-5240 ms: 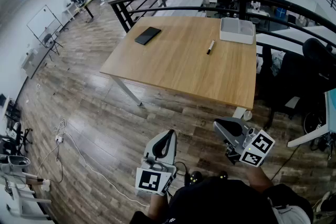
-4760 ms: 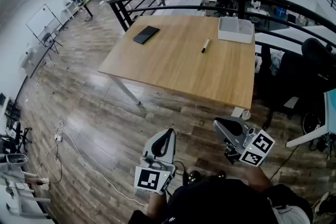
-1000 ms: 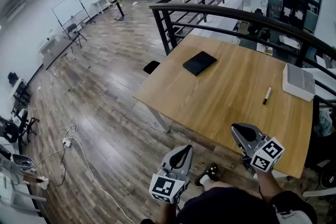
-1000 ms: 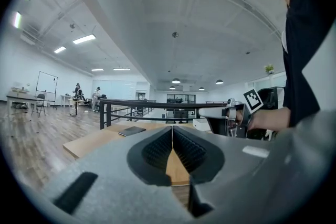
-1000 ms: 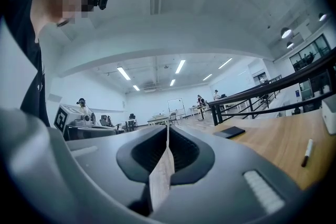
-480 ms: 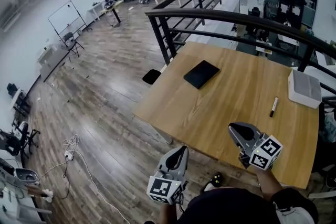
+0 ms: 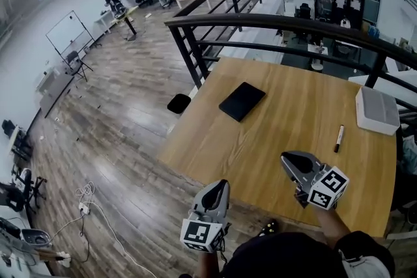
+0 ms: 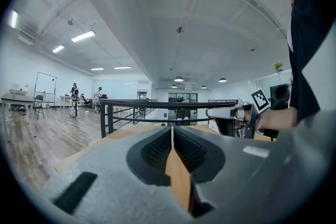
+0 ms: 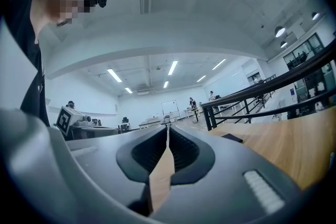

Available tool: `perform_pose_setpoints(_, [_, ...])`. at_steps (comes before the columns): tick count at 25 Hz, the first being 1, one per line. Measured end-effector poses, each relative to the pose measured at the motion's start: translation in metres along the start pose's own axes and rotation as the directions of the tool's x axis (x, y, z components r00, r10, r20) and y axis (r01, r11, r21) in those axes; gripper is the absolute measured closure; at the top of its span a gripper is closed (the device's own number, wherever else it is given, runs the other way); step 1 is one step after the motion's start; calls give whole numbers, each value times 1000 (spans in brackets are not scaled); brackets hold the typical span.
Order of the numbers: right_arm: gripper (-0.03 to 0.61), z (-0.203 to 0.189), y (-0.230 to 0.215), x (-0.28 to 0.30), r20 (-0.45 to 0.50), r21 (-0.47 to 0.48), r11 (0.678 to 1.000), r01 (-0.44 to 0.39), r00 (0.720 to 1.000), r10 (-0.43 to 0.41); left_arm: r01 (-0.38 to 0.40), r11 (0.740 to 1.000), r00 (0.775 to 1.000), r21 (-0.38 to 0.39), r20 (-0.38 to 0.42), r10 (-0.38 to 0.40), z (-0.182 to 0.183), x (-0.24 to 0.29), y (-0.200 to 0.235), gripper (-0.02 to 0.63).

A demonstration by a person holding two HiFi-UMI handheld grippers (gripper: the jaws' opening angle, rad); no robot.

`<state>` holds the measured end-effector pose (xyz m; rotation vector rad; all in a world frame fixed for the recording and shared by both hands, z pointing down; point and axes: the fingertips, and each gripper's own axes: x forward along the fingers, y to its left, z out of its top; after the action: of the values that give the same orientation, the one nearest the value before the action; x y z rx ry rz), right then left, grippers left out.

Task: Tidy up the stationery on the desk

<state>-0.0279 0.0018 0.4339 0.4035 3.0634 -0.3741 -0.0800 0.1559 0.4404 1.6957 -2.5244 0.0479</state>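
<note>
Approach step, nothing grasped yet. Left tool (image 7: 223, 183) and right tool (image 7: 287, 157) both closed, empty, at near edge of counter (image 7: 273, 133). Marker (image 7: 339, 138) lies near white box (image 7: 376, 110); black notebook (image 7: 242, 101) mid-counter. Next: open right tool over marker

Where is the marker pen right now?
Head view: the marker pen lies on the desk's right part, beside the white box, beyond the right gripper.
</note>
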Motion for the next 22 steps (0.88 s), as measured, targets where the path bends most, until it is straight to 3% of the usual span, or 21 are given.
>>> perform_pose_setpoints(22, [560, 5, -52, 20, 9, -21, 997, 79, 997, -79, 48, 999, 997, 8, -67, -47, -11, 64, 36, 585])
